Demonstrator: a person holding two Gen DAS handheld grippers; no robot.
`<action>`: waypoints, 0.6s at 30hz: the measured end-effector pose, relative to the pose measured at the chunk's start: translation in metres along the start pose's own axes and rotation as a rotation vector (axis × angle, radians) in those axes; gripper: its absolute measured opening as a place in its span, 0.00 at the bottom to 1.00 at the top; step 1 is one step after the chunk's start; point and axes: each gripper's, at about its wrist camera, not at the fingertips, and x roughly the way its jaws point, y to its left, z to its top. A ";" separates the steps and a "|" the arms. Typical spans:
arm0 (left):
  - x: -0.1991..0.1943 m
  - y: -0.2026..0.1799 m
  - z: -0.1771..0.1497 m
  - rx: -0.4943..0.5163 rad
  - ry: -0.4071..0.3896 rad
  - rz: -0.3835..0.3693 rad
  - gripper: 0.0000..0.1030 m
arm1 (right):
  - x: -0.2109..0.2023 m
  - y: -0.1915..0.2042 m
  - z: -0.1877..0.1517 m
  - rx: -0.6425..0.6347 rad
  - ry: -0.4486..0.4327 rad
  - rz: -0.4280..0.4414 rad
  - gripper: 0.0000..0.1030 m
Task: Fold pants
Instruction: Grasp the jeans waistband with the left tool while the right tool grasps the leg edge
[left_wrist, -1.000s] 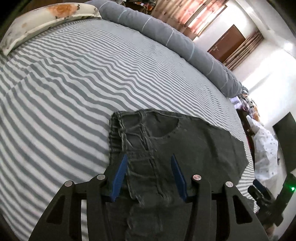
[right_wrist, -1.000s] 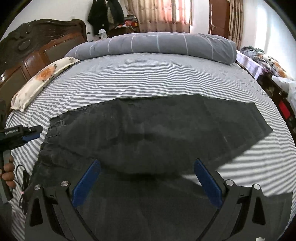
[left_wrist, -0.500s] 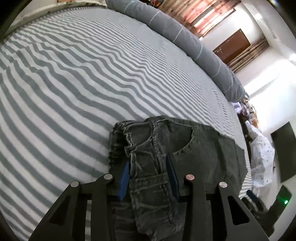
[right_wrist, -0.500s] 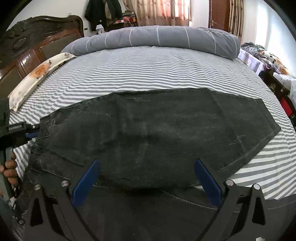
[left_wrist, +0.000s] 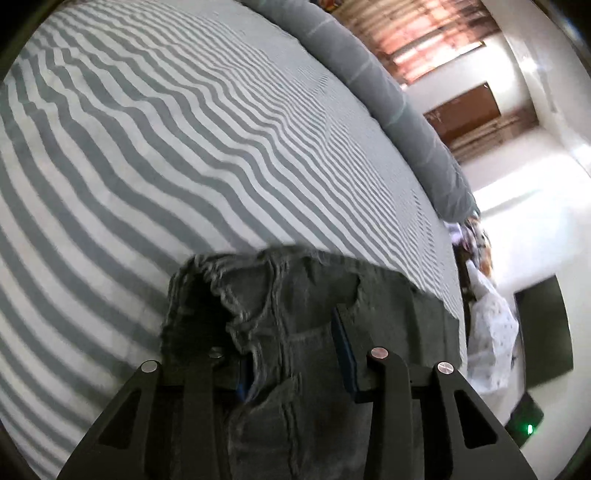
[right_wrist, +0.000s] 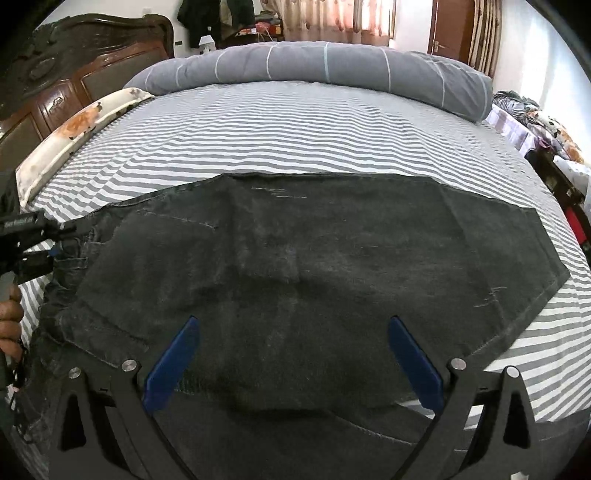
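Observation:
Dark grey denim pants (right_wrist: 332, 258) lie folded lengthwise across the striped bed, waist at the left and leg hem at the right. In the left wrist view the bunched waistband (left_wrist: 295, 288) fills the gap of my left gripper (left_wrist: 291, 343), whose blue pads press on it from both sides. That gripper (right_wrist: 55, 240) also shows at the pants' left end in the right wrist view, with a person's hand (right_wrist: 9, 314) behind it. My right gripper (right_wrist: 293, 321) hovers wide open over the near edge of the pants, with the cloth lying flat beneath it.
The grey-and-white striped sheet (right_wrist: 295, 129) stretches beyond the pants. A long grey rolled duvet (right_wrist: 314, 66) lies along the far side. A floral pillow (right_wrist: 81, 125) and a carved wooden headboard (right_wrist: 55, 74) are at the left. Cluttered furniture (right_wrist: 546, 129) stands to the right.
My left gripper's jaws narrowed around the waistband, which now bunches up between them, and the gripper rolled and came closer. My right gripper sank toward the pants, still open.

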 end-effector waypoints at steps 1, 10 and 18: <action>0.001 -0.002 0.001 0.005 -0.003 0.002 0.37 | 0.001 0.001 0.001 -0.005 0.000 -0.002 0.97; -0.021 -0.006 -0.002 0.024 -0.141 0.087 0.05 | 0.031 -0.002 0.033 -0.092 0.030 -0.040 0.97; -0.041 -0.014 -0.005 0.037 -0.256 0.101 0.05 | 0.059 -0.016 0.070 -0.149 0.054 -0.018 0.97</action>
